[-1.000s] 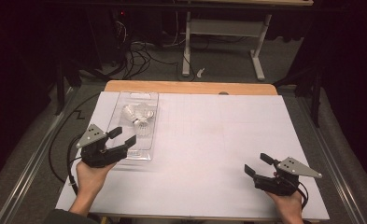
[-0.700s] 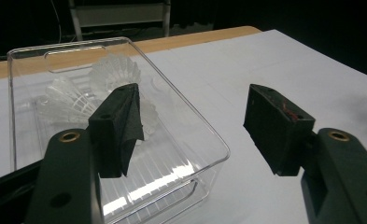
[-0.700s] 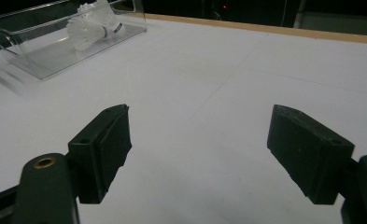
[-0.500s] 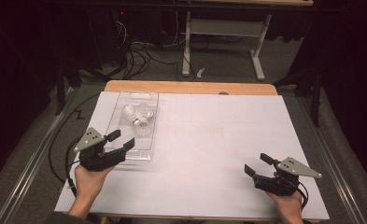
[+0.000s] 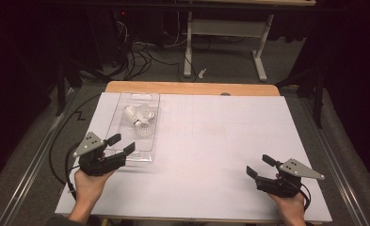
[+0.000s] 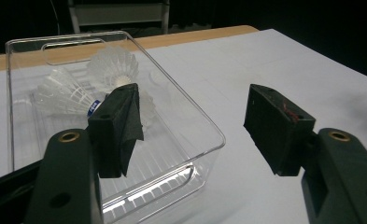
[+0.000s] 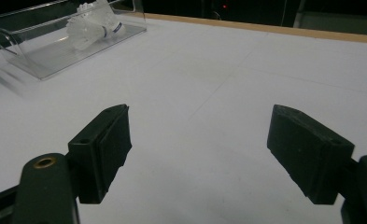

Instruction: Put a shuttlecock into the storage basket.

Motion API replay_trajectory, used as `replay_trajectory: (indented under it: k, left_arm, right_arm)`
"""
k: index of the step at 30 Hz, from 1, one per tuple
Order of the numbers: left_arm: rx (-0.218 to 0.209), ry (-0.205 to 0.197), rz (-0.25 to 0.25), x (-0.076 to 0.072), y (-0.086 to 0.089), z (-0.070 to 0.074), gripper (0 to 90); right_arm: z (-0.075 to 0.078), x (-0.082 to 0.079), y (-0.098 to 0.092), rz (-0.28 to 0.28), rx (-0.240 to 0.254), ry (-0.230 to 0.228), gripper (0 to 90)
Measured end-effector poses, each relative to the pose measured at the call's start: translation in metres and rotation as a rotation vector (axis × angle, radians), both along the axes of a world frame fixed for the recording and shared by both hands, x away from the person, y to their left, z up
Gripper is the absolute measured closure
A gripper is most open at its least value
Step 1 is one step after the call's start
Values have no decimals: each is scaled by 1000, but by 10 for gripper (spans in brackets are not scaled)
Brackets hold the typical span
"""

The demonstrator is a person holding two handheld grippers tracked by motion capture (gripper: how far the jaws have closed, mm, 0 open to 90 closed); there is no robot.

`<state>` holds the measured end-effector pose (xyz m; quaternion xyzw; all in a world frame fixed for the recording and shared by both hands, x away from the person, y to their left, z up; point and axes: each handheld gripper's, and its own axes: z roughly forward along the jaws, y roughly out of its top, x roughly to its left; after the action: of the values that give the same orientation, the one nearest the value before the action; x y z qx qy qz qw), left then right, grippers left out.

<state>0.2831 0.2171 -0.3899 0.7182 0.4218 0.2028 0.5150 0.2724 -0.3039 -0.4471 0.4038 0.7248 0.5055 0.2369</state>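
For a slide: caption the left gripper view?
Open left gripper straddling the near corner of a clear plastic tray holding white shuttlecocks.

— Where did the tray (image 5: 126, 155) sit on the worktop (image 5: 211, 155)?
— On its left half, running from near the far edge back toward the person.
— And what lay in it?
— Shuttlecocks (image 5: 139, 118), bunched in its far part.
— Where were the hands?
— The left gripper (image 5: 120, 147) was at the tray's near end, one of its jaws over the tray, the other just outside its right wall. The right gripper (image 5: 258, 166) was near the worktop's front right corner, well apart from the tray.
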Motion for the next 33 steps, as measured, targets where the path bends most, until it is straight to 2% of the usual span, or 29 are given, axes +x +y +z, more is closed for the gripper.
replay_trajectory:
  k: [33]
  left_arm:
    - [-25, 7, 29, -15, 12, -14, 364]
  right_arm:
    - [0, 0, -1, -4, 5, 0, 219]
